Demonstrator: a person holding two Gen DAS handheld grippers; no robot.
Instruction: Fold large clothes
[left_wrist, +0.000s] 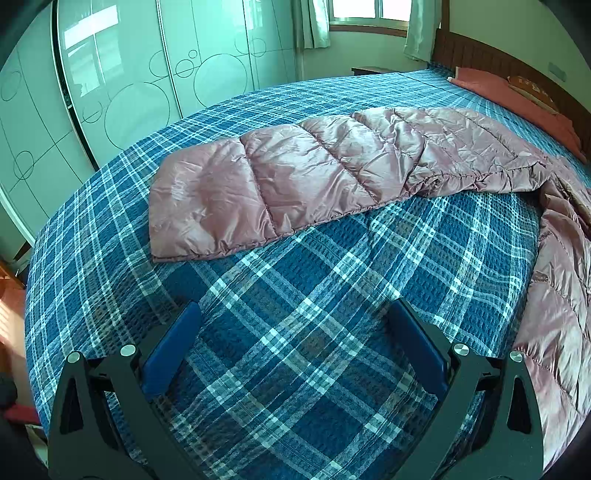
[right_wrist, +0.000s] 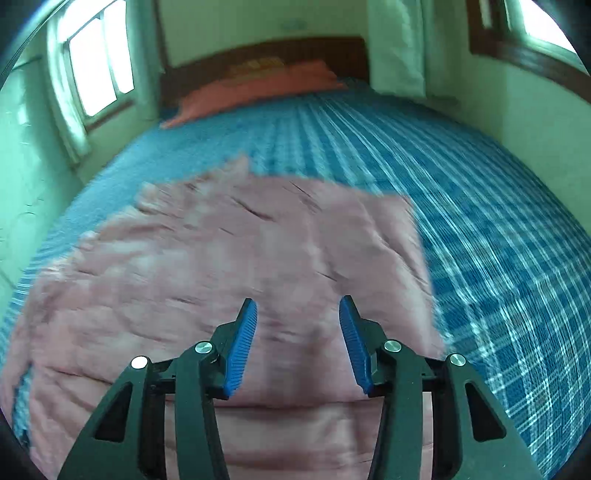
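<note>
The pink jacket (left_wrist: 295, 173) lies spread on the bed (left_wrist: 295, 332), one sleeve stretched out flat, and both the left tongs (left_wrist: 295, 350) and right tongs (right_wrist: 299, 343) hang spread and empty, so a hasty pinch on that slick quilting may slip or bunch.

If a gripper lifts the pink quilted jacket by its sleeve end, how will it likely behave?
The pink quilted jacket would probably drape limply: its sleeve lies flat and creased. Puffy panels suggest it is light for its bulk. The glossy fabric may slip between pads.
</note>
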